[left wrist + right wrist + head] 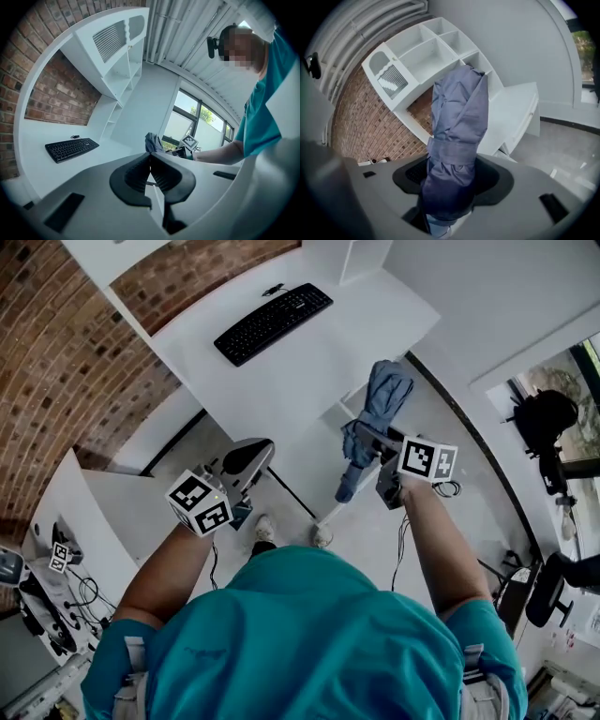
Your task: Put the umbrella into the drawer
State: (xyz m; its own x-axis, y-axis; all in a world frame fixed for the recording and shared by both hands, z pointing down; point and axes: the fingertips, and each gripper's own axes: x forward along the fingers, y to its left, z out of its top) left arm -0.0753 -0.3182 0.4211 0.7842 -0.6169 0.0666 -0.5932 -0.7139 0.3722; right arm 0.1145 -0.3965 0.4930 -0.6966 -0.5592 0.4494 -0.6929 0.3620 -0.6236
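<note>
By desk (309, 362), seemingly, right gripper (450, 174) holding umbrella (457, 117)

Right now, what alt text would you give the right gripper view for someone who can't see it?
A folded blue-grey umbrella fills the middle of the picture, clamped in the right gripper. Behind it stand white shelves against a brick wall.

Black keyboard (273, 322) lies flat on white desk (356, 334); small dark item (273, 289) just beyond its far end. Brick wall (56, 343) behind desk. White shelf unit (426, 51) rises against the brick. Window (194, 119) beyond desk's end. Loose cables (80, 601) on side surface.
</note>
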